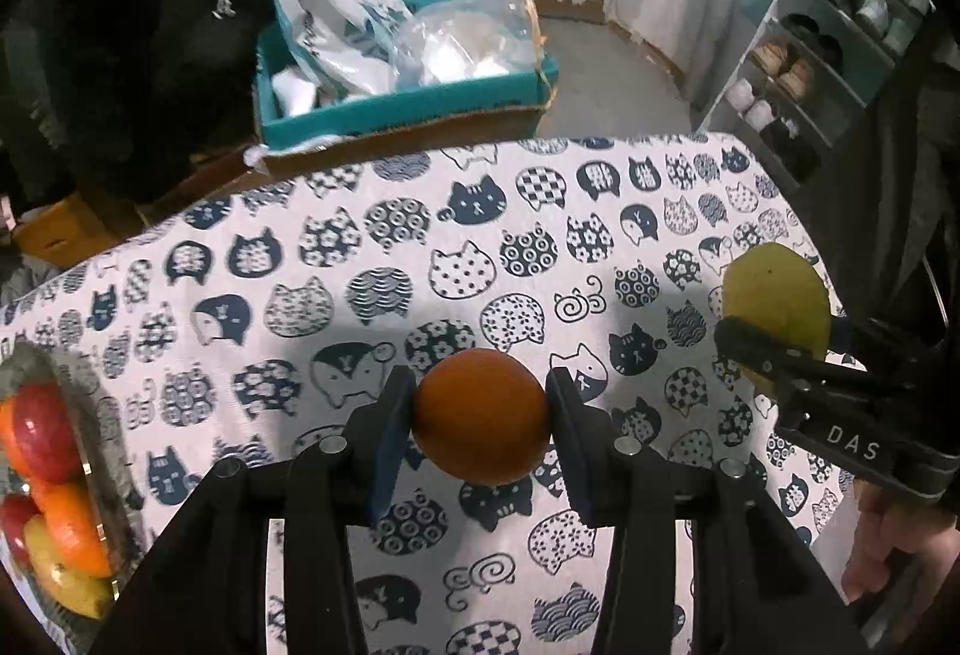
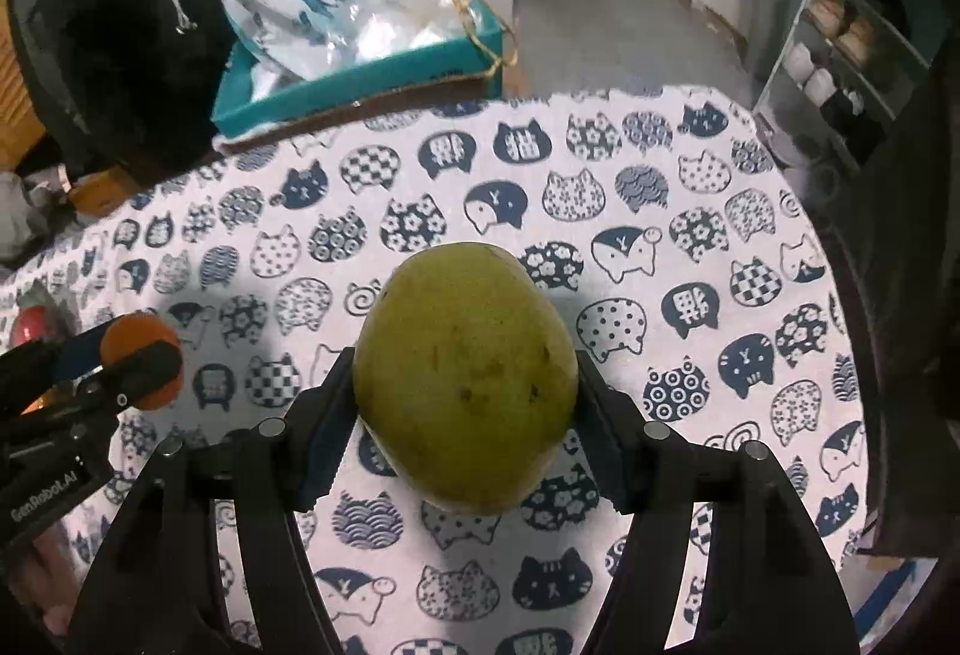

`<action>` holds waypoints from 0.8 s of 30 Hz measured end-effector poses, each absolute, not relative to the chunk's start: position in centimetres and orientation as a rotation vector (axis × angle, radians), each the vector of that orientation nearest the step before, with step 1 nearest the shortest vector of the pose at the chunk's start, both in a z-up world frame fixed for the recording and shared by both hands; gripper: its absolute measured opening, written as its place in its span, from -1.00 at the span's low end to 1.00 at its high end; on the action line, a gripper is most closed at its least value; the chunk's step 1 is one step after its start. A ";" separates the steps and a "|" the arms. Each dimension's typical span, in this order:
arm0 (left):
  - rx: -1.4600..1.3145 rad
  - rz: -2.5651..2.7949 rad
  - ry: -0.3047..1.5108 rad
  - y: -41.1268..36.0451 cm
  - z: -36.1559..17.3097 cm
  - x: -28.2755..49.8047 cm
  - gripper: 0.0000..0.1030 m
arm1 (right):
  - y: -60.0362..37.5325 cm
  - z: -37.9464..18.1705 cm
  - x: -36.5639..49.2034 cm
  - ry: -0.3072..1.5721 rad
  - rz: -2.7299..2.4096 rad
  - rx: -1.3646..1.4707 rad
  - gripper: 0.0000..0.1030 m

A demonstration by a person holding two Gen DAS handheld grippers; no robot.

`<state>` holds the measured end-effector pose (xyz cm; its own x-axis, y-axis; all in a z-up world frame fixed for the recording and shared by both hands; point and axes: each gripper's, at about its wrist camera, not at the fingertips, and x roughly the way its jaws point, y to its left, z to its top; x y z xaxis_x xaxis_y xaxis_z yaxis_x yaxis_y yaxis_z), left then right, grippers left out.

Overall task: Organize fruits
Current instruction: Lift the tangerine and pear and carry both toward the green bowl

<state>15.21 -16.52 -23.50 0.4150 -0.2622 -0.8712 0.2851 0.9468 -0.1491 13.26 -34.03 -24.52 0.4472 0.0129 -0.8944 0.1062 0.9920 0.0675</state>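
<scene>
We have a fruit in each tool: our left gripper [image 1: 482, 418] is closed on the orange [image 1: 482, 415], pads pressed to its two sides, and our right gripper [image 2: 465, 391] is clamped around the green mango [image 2: 465, 385], which fills the span between the fingers and bulges out front and back. Both fruits look to be held above the cat-print tablecloth [image 1: 420, 247] rather than resting on it, judging by the shadows beneath them. At the left edge of the left wrist view sits the fruit tray [image 1: 102, 481], already holding a red apple [image 1: 42, 433], another orange fruit and something yellow; we take that as the place to deliver to. To do this step well, we bring the orange over first, since the left tool is nearer the tray, and keep the right tool back so the two do not collide. We aim for a gap between the fruits already there, lower until the orange rests on something, and only then ease the pads apart, because a round fruit will roll if dropped. The mango is heavy and smooth, so we keep the squeeze firm and the tool level while it waits, then lay it on its long side against the others.
</scene>
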 end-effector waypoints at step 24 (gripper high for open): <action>0.000 -0.314 0.879 -12.0 -13.0 9.9 -0.12 | -30.5 -14.0 8.3 0.893 0.022 0.057 0.30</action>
<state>9.85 -11.97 -13.02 0.5949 -0.2705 -0.7569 0.2702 0.9542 -0.1287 8.26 -30.48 -14.03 0.6271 0.0428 -0.7778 0.0052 0.9982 0.0591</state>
